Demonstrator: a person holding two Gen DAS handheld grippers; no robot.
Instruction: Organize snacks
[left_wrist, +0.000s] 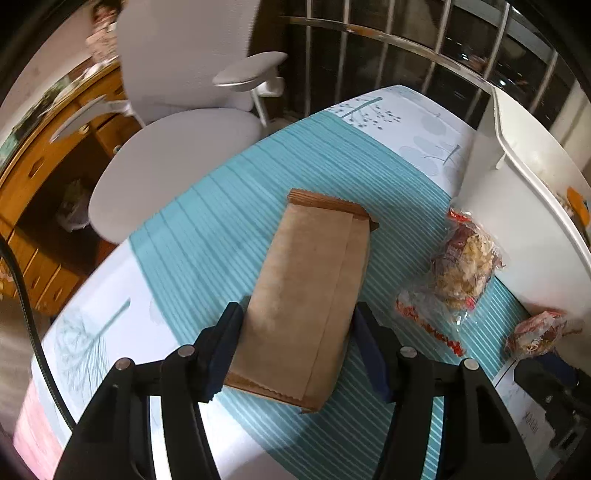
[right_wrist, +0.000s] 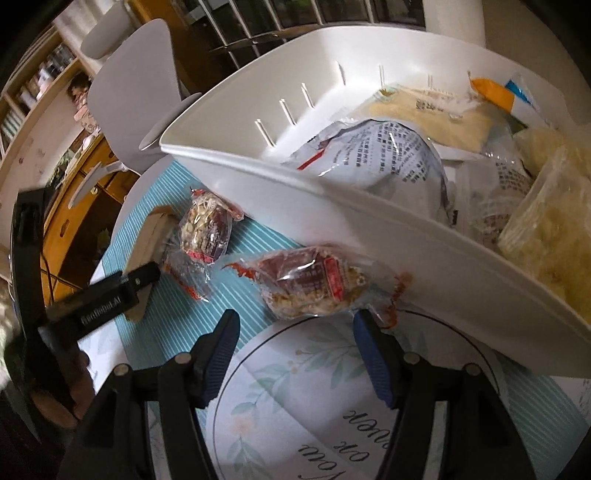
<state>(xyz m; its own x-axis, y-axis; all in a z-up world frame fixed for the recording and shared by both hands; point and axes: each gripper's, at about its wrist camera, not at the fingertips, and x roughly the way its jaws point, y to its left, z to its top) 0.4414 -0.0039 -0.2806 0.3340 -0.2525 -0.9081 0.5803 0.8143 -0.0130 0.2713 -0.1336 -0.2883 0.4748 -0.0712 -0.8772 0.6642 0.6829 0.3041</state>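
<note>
Brown paper packet (left_wrist: 306, 295) lies flat on the teal striped tablecloth (left_wrist: 207, 236), its near end between the left gripper (left_wrist: 295, 345) pads, which flank its edges; contact cannot be confirmed. Two clear snack bags (left_wrist: 463, 266) lie right of it, beside the white bin (right_wrist: 406, 236). Right gripper (right_wrist: 295, 350) is partly open, empty, just short of the nearer bag (right_wrist: 314, 280).

A flat brown paper pouch (left_wrist: 306, 299) with crimped ends is laid lengthwise on the teal striped tabletop (left_wrist: 207, 236). Two clear-wrapped snack packs with red print are seen to its right: one (left_wrist: 461, 262) just beside the white basket (left_wrist: 524, 184), the other (right_wrist: 314, 284) touching the basket's near wall. The basket is already loaded with several bags, including a printed foil one (right_wrist: 388, 155) and pale yellow ones (right_wrist: 424, 118).
</note>
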